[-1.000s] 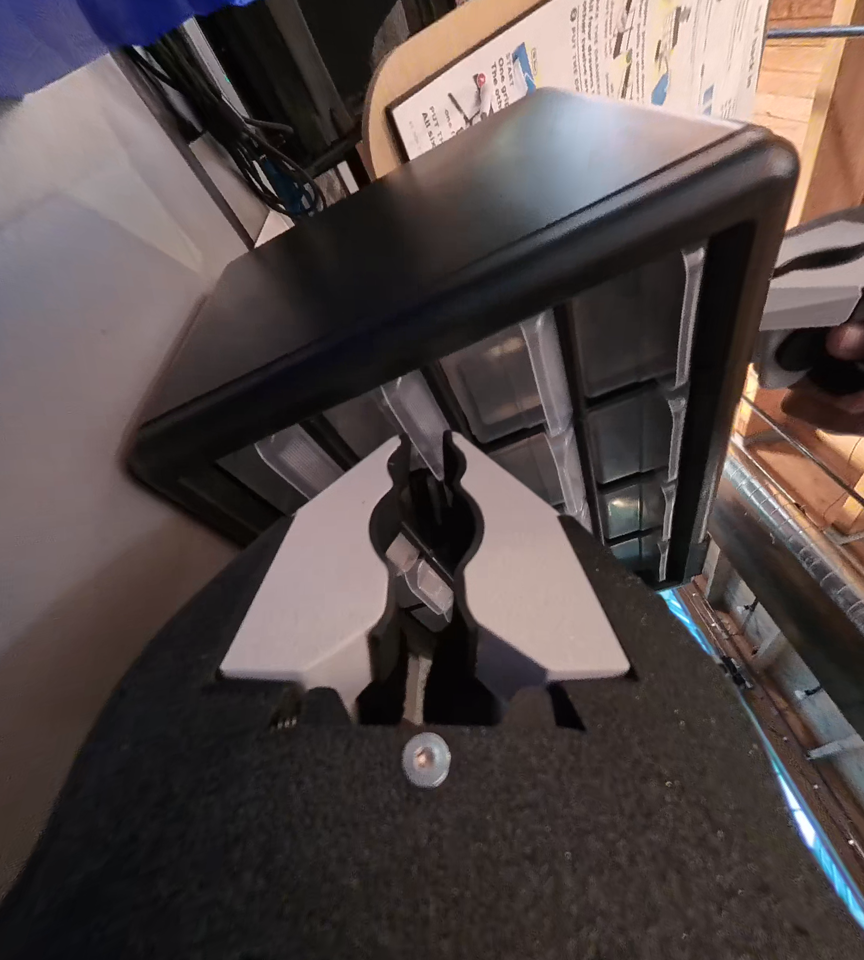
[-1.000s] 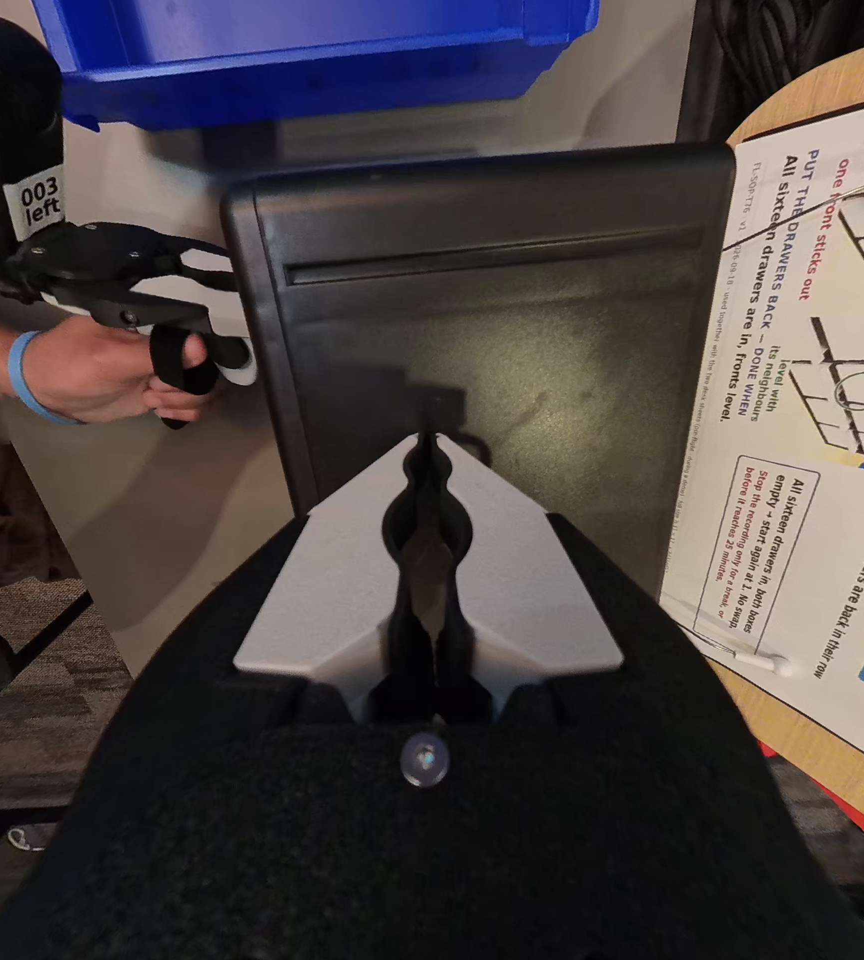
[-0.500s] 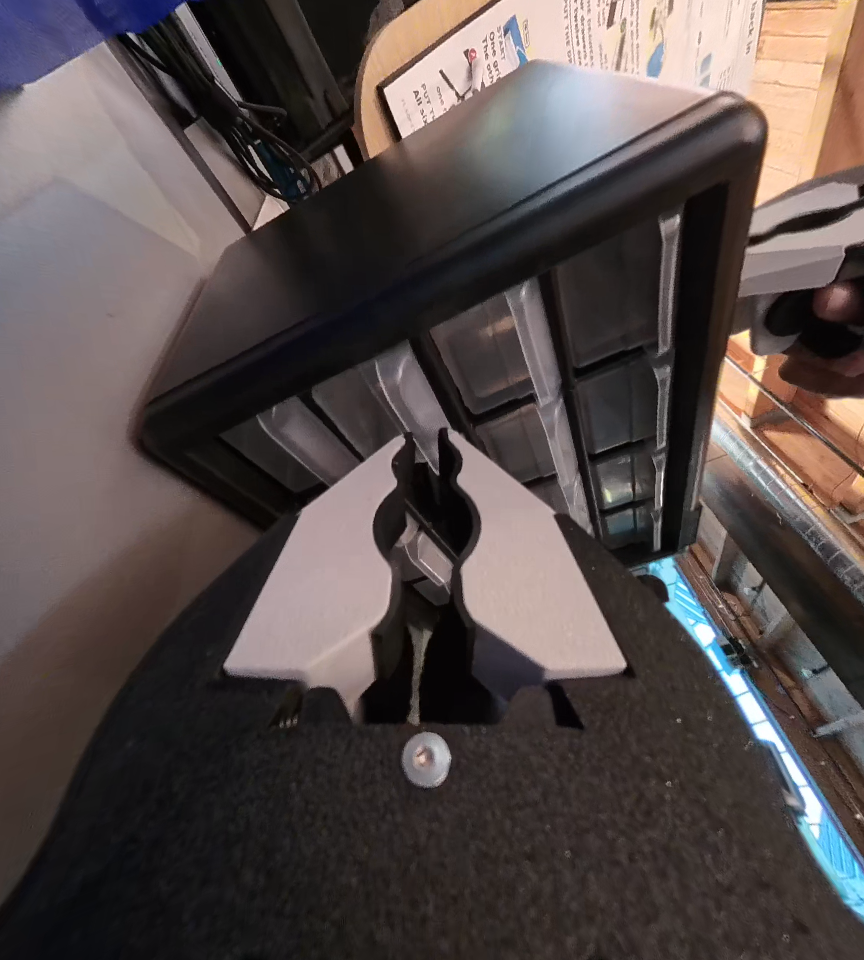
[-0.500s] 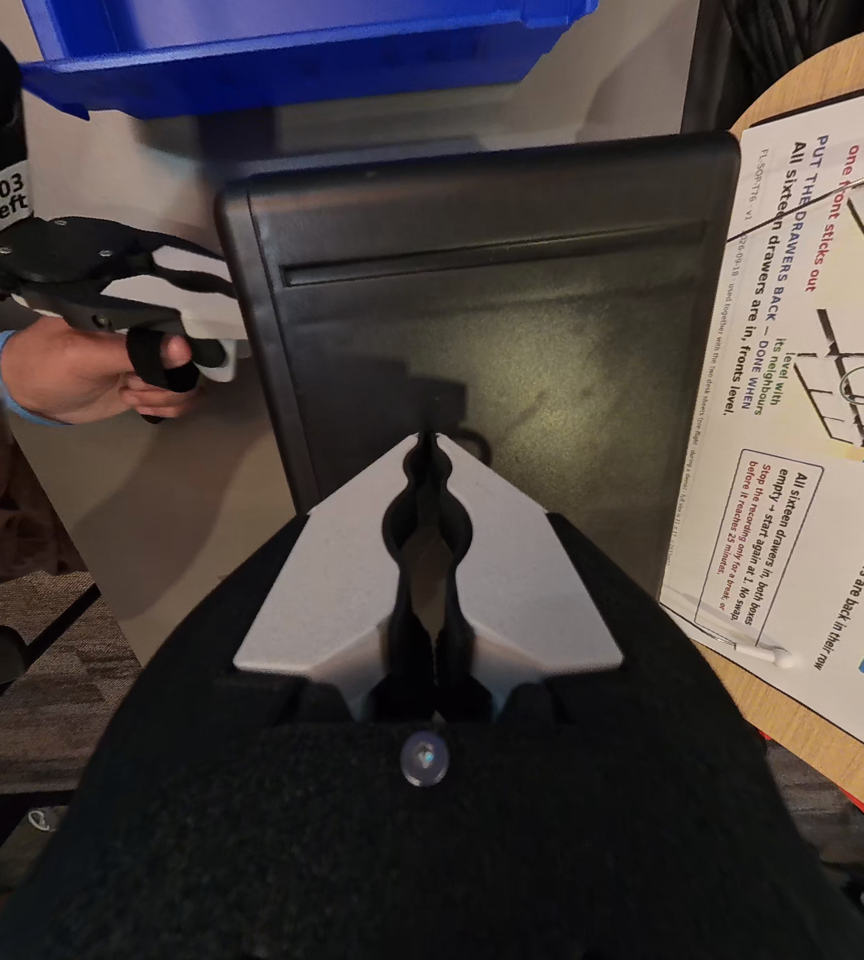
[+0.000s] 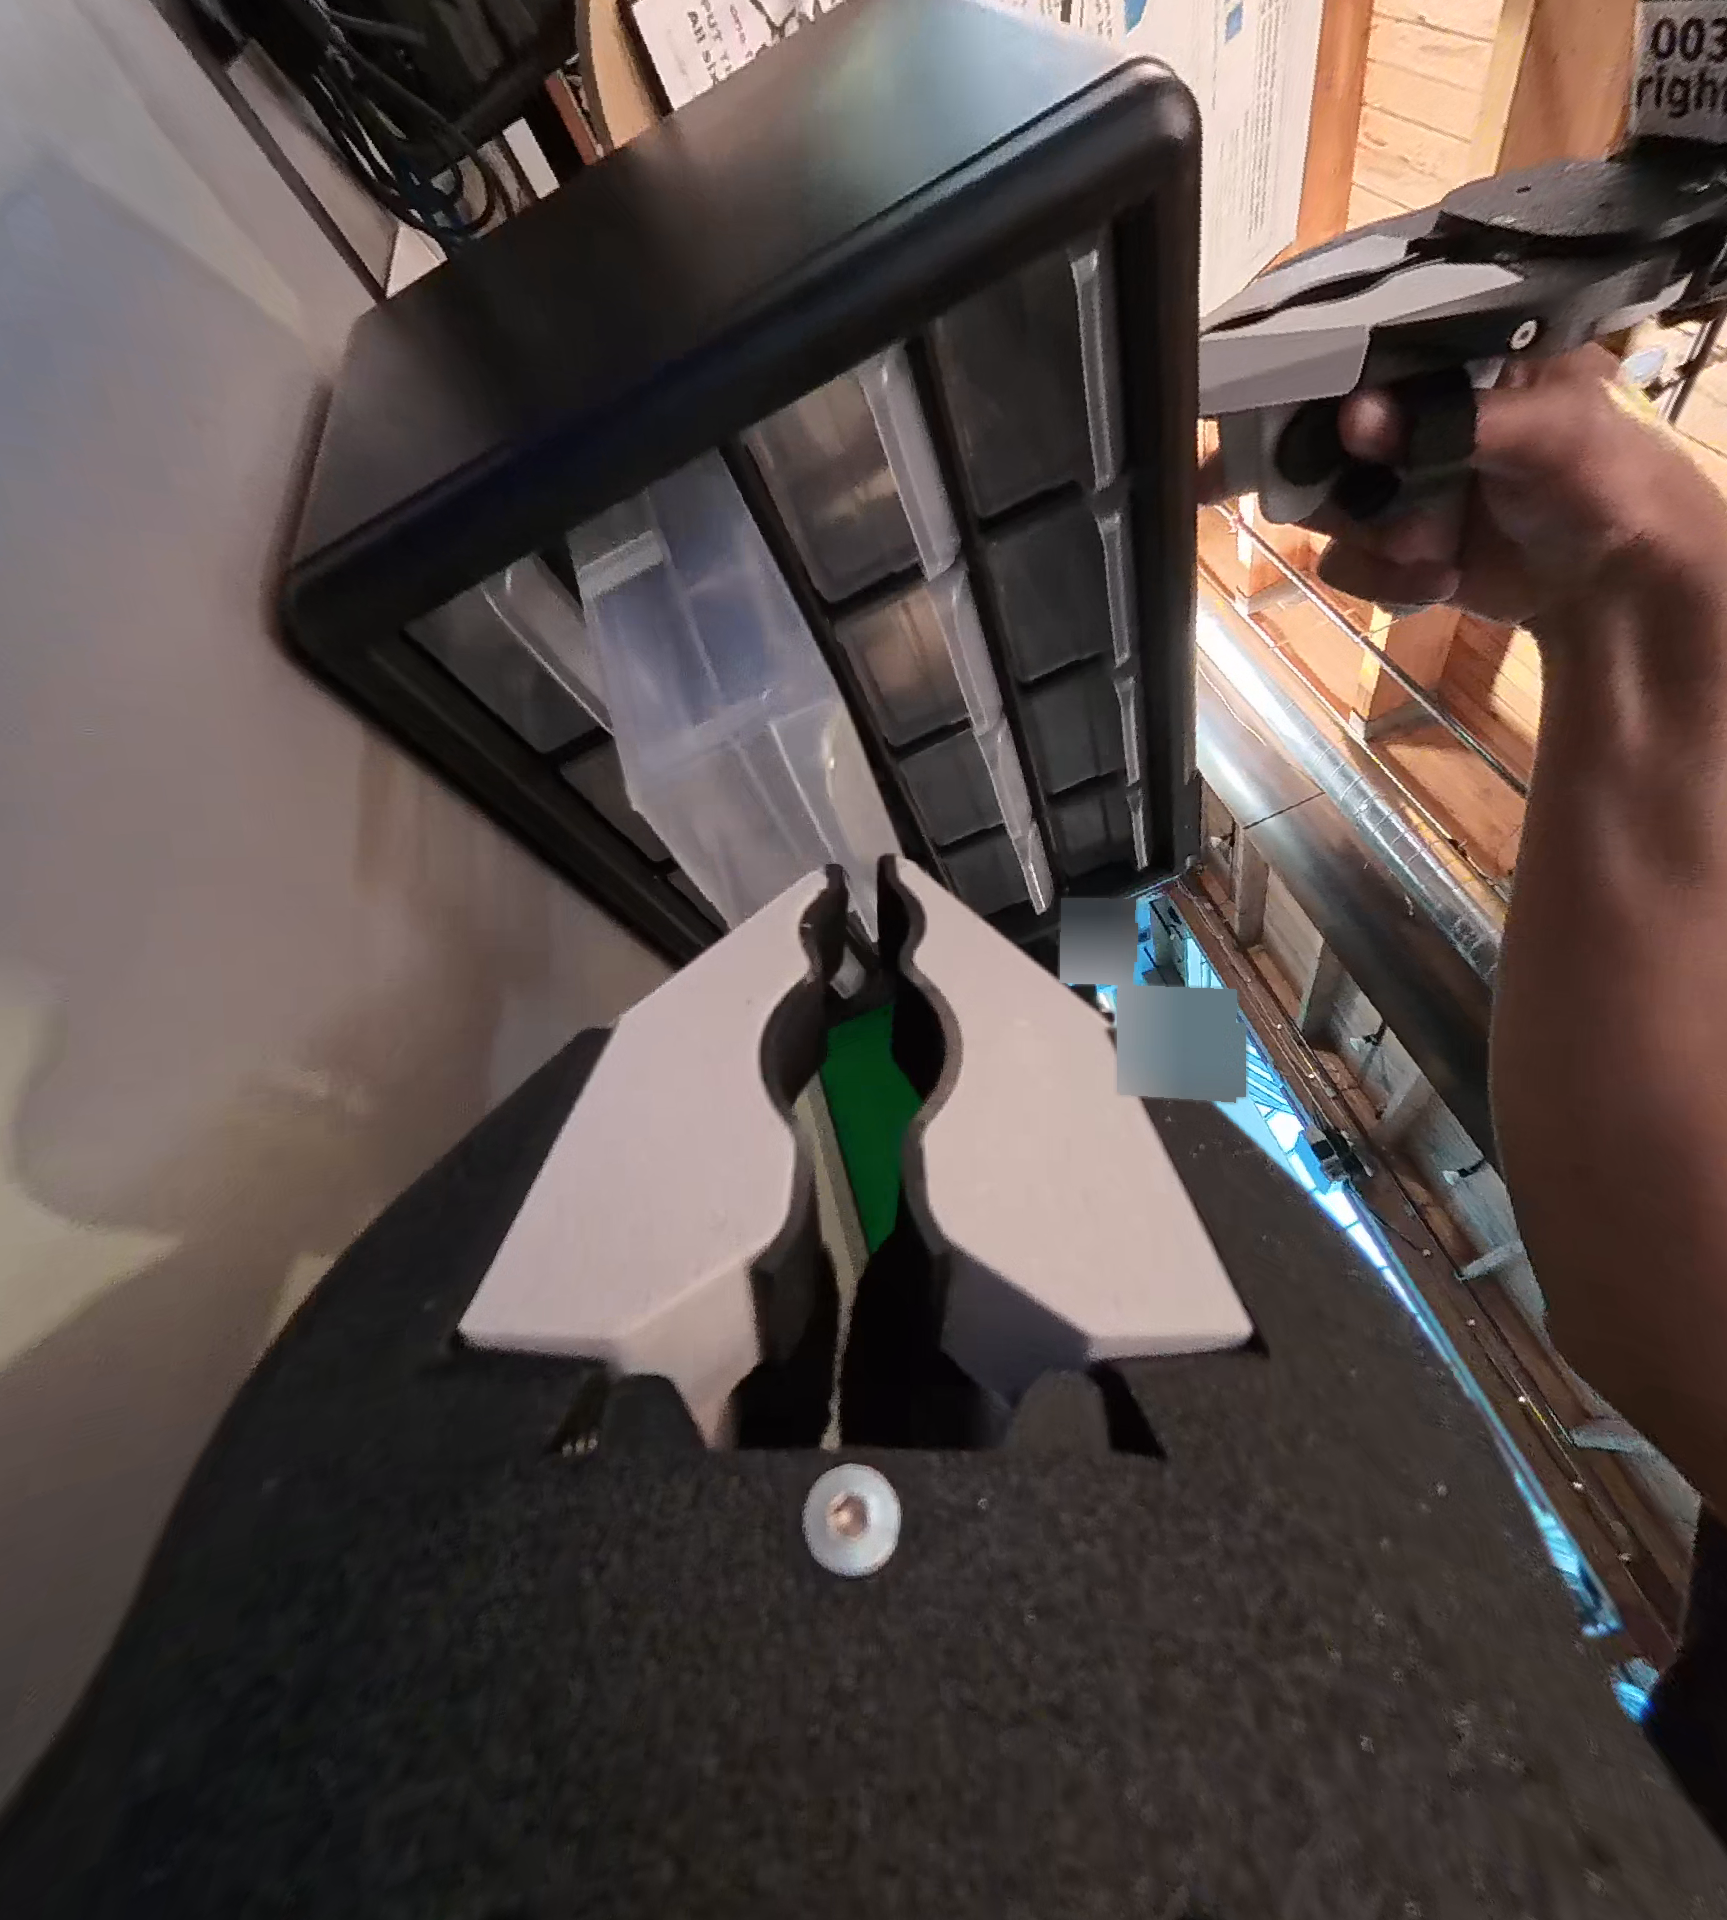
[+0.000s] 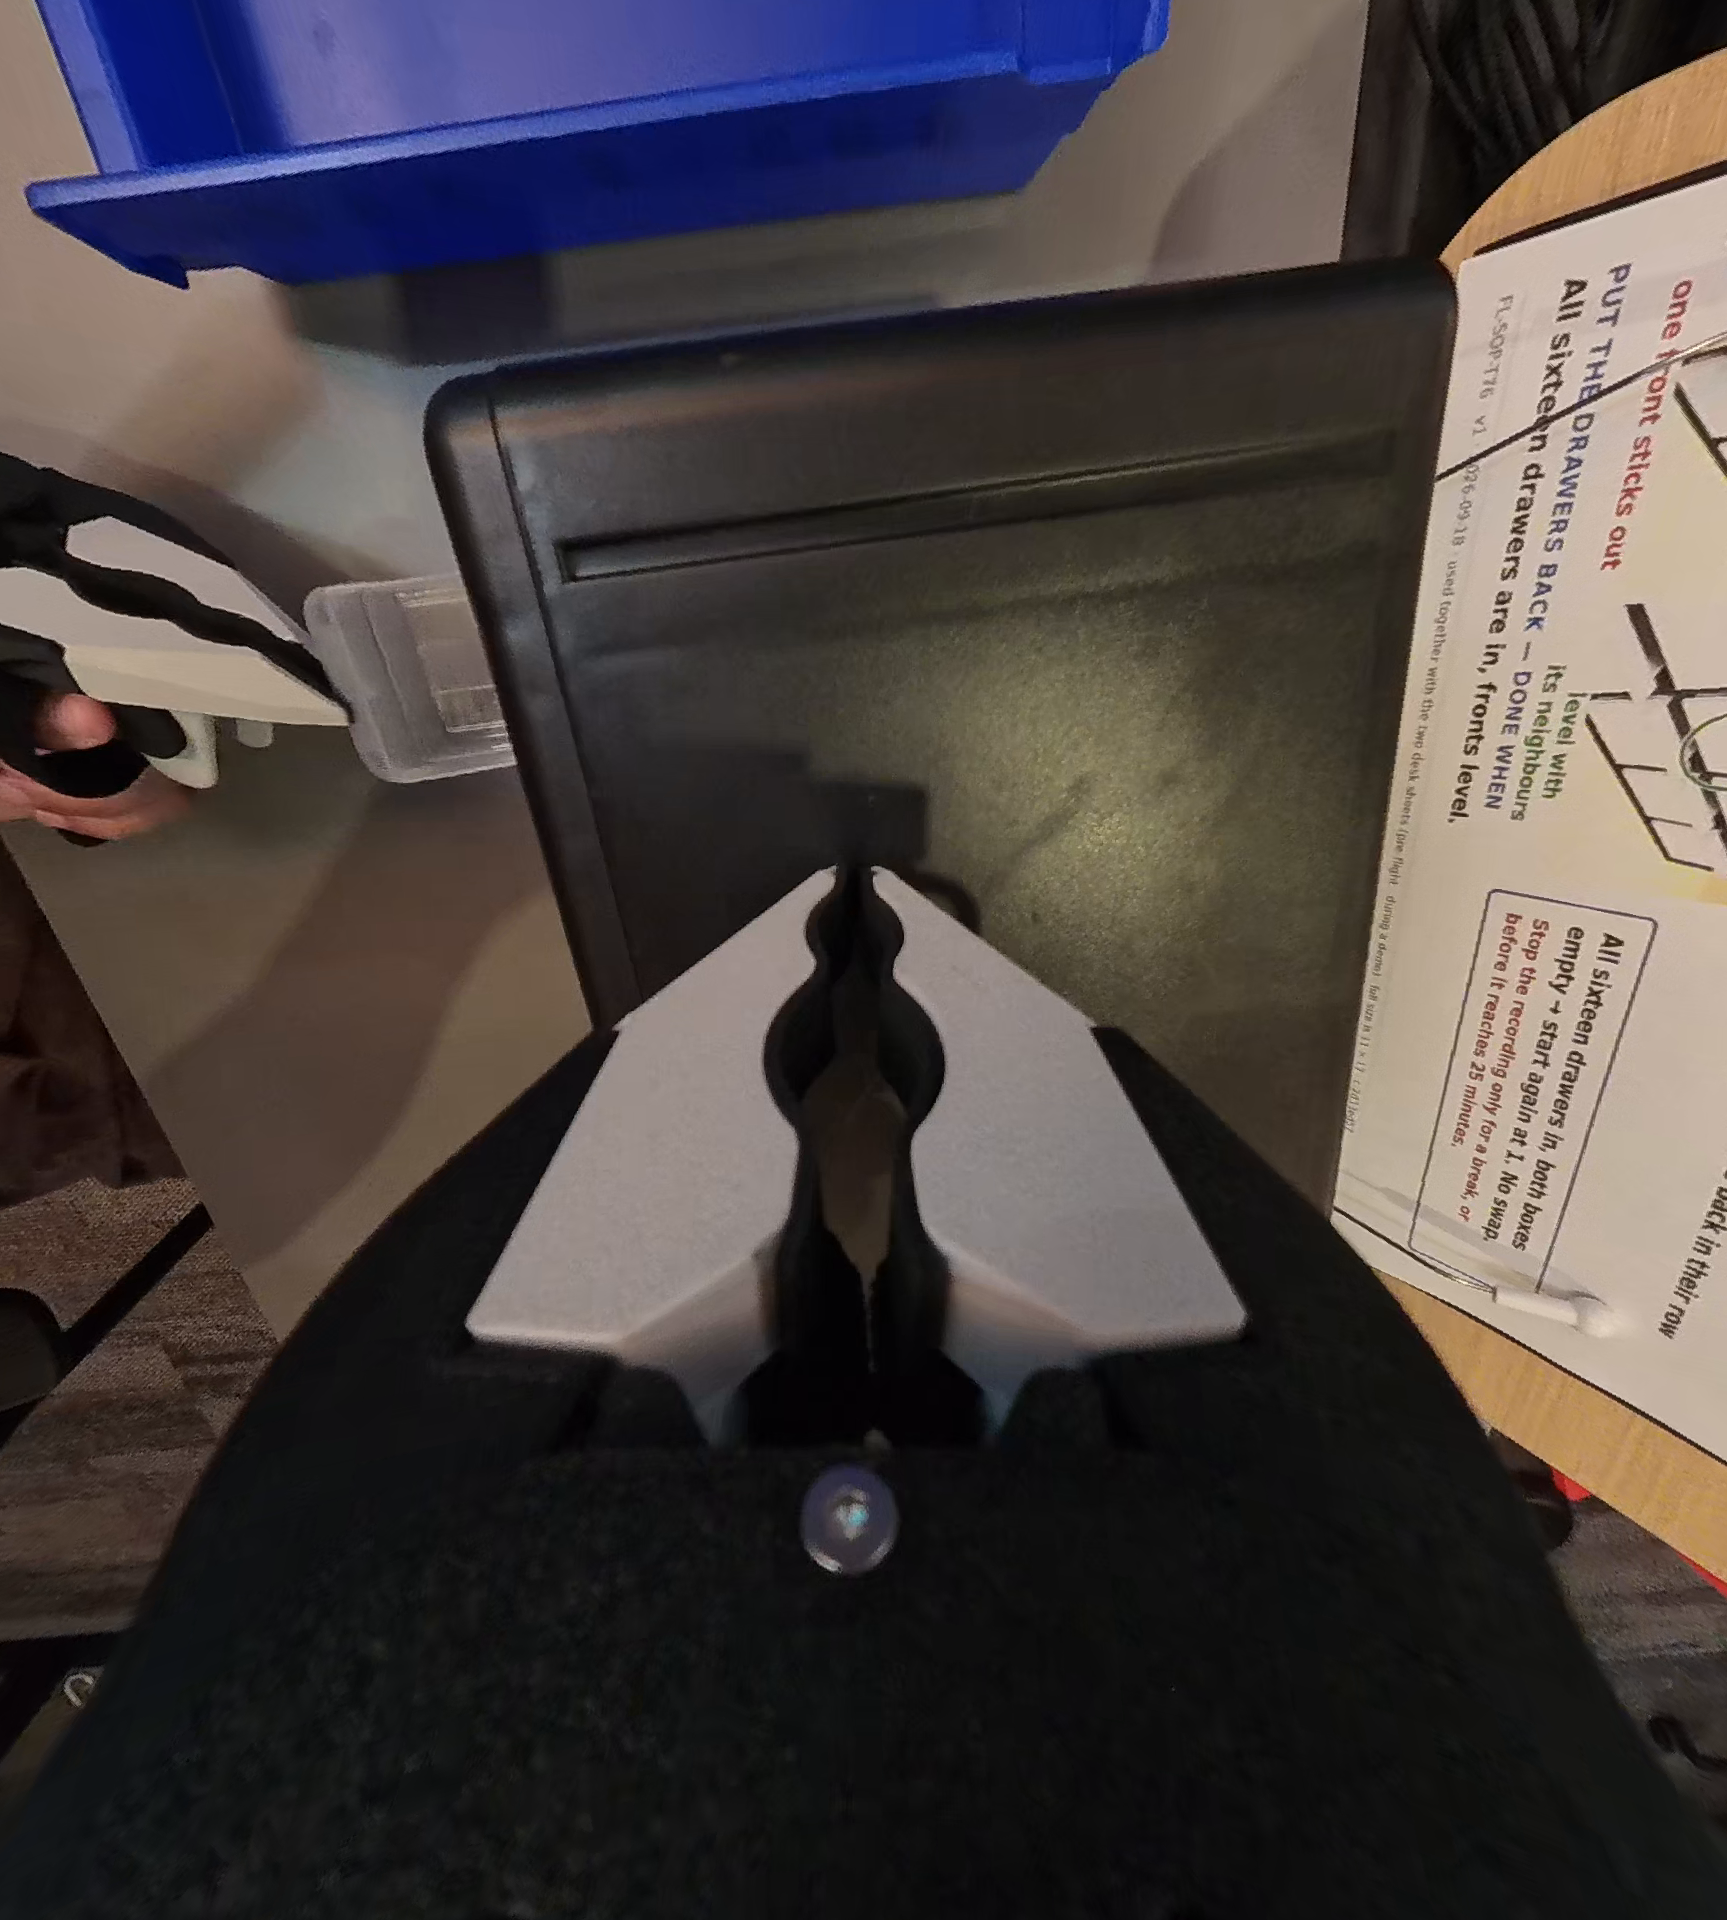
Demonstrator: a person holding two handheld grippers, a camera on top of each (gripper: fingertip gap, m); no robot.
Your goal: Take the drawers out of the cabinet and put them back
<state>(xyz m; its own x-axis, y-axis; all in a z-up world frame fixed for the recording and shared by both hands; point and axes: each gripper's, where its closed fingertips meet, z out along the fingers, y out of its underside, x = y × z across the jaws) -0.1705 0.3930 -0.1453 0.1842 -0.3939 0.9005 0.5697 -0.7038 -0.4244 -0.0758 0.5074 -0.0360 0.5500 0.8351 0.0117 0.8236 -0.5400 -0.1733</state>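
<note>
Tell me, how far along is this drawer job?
Barely begun, it seems. The left gripper is shut on the front tab of one clear drawer, which sticks partway out of the black cabinet. The other visible drawers sit flush in their slots. The right gripper is shut and pressed against the cabinet's side, apparently steadying it. Left: finish removing this drawer, the others, then refit them all.

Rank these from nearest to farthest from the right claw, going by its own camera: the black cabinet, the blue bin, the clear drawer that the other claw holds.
1. Black cabinet: straight ahead of the right claw, at its tips.
2. Clear drawer: off to the left, sticking out of the cabinet's far side.
3. Blue bin: top of the view, beyond the cabinet.
</note>
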